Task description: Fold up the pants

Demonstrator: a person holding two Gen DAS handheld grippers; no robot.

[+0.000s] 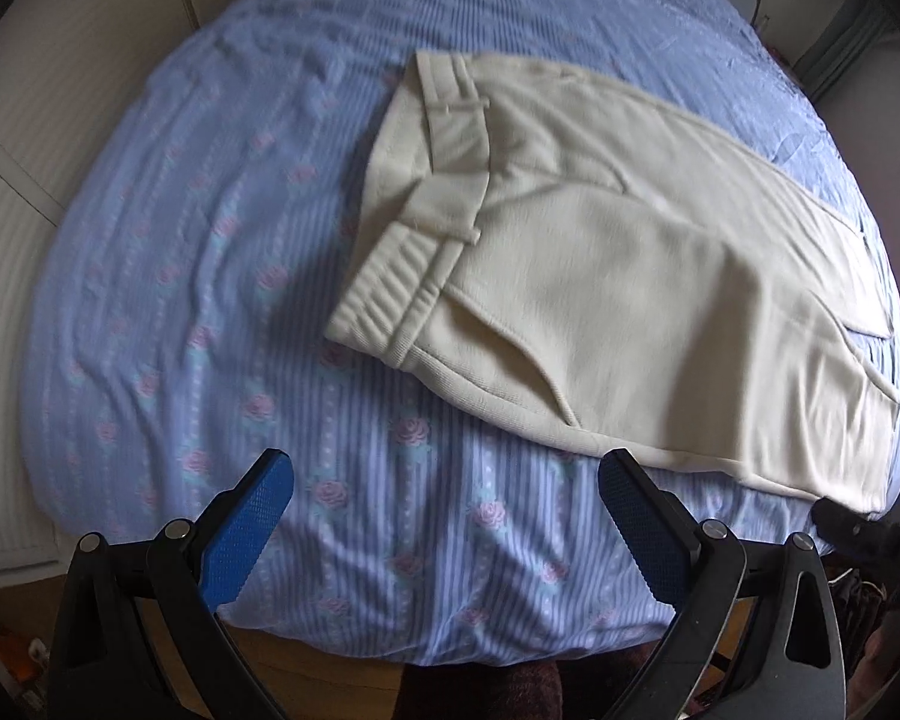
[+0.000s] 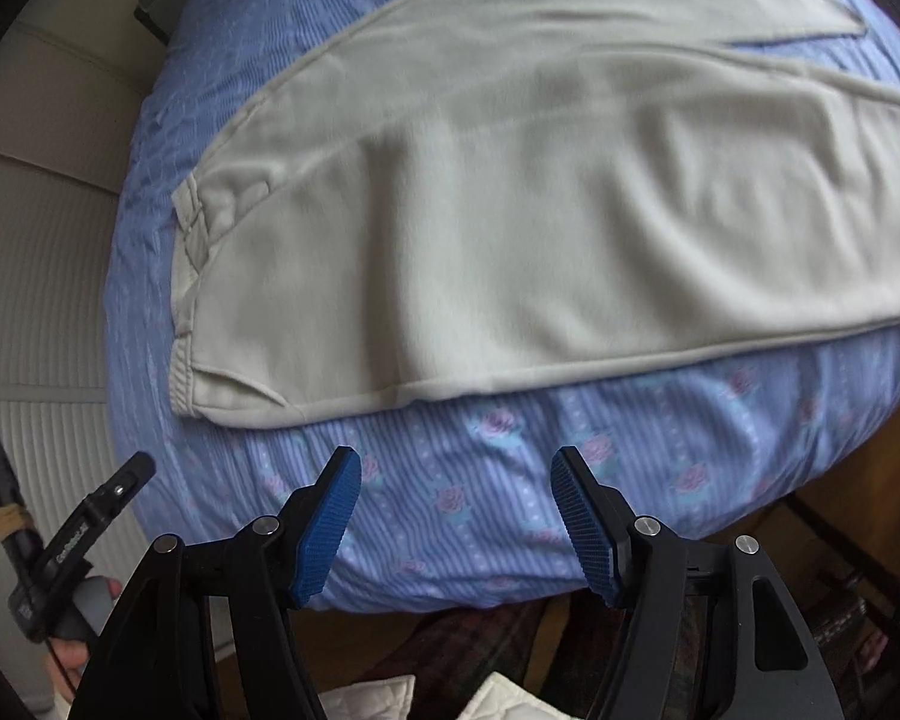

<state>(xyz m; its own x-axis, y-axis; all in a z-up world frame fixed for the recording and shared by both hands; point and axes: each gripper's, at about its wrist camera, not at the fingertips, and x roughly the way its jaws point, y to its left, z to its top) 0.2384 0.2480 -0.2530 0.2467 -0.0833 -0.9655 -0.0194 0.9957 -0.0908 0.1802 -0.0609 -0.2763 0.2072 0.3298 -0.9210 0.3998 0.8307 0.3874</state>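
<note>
Cream pants (image 1: 630,276) lie flat on a blue flowered bed sheet (image 1: 180,312), folded lengthwise, with the waistband (image 1: 414,240) to the left and the legs running off to the right. My left gripper (image 1: 447,474) hovers open over the sheet just in front of the pants' near edge, nothing between its blue pads (image 1: 252,528). In the right wrist view the pants (image 2: 510,210) fill the upper half, waistband (image 2: 189,276) at the left. My right gripper (image 2: 456,468) stands open over the sheet in front of the near hem, holding nothing.
The bed's front edge (image 2: 450,600) drops to a wooden frame and dark patterned floor. White ribbed cabinet doors (image 1: 6,240) stand left of the bed. A person's hand holding the other gripper (image 2: 72,552) shows at lower left of the right wrist view.
</note>
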